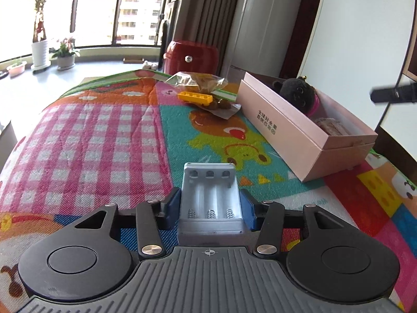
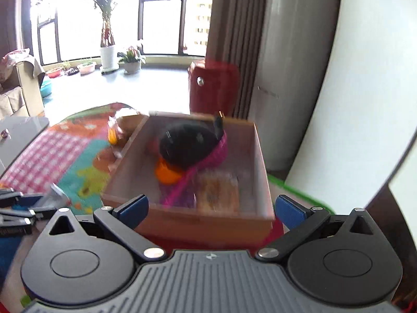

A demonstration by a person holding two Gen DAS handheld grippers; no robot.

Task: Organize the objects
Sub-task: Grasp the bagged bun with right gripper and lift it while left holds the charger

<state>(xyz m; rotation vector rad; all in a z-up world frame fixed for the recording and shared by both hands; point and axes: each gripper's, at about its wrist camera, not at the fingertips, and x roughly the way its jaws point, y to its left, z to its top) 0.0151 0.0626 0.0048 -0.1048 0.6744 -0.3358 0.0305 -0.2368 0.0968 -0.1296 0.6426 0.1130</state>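
Grey plastic fills the space between your left gripper's (image 1: 211,208) blue pads: an empty battery holder (image 1: 210,199) with three slots and springs at its near end. Both pads sit against its sides, so you are grasping it, and it lies low over the colourful play mat (image 1: 104,135).

Farther along the mat, a yellow ridged toy piece (image 1: 195,97) rests among clear bags of brown snacks (image 1: 203,83). To the right of them stands the open pink box (image 1: 286,133), printed with characters on its long side. Inside it you can see a black plush toy (image 1: 295,92) with a pink scarf, and a wrapped item nearer the box's front end.

Your right gripper (image 2: 211,208) is released, its blue pads spread wide with nothing between them. It hangs above the near end of the same box (image 2: 258,156), looking down on the plush (image 2: 190,146), though this view is smeared by motion. At its left edge your left gripper (image 2: 18,214) shows on the mat.
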